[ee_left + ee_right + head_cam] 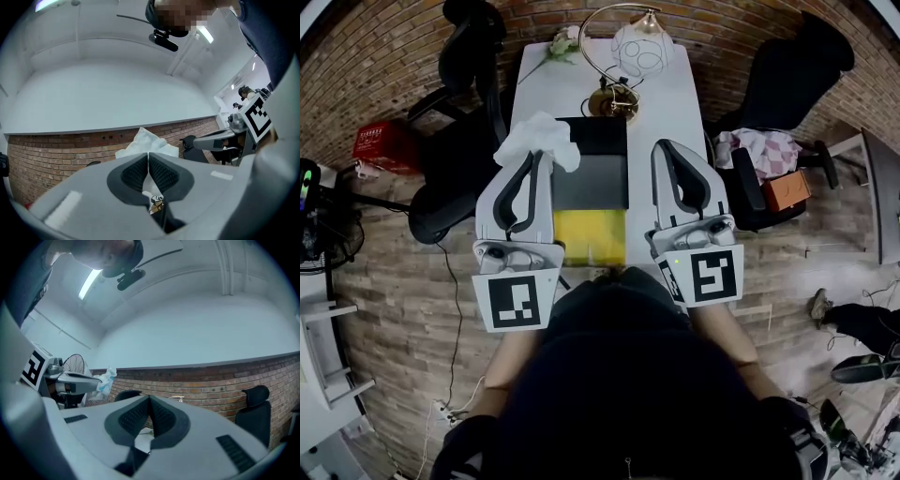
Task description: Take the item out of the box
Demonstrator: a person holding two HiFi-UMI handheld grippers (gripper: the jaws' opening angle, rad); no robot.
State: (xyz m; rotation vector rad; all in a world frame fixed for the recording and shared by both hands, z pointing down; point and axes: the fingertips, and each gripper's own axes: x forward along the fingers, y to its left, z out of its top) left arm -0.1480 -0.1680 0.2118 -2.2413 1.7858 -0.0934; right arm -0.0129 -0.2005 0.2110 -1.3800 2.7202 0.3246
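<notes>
Beside the box [591, 236], left gripper [542, 157] pinches white wrapping [534, 139]; right gripper [664, 148] is closed, empty

At the far end of my white table [670, 103] stands a brass arc lamp [614, 98] with a clear glass globe [639, 52], a flower [562, 42] beside it. Black office chairs [450, 159] flank the table.

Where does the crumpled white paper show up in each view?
Head view: crumpled white paper upper centre-left, at the left gripper tip.
Left gripper view: centre, rising just above the shut jaws.
Right gripper view: left of centre, small, against the wall.
Shared landmark: the brick wall.
</notes>
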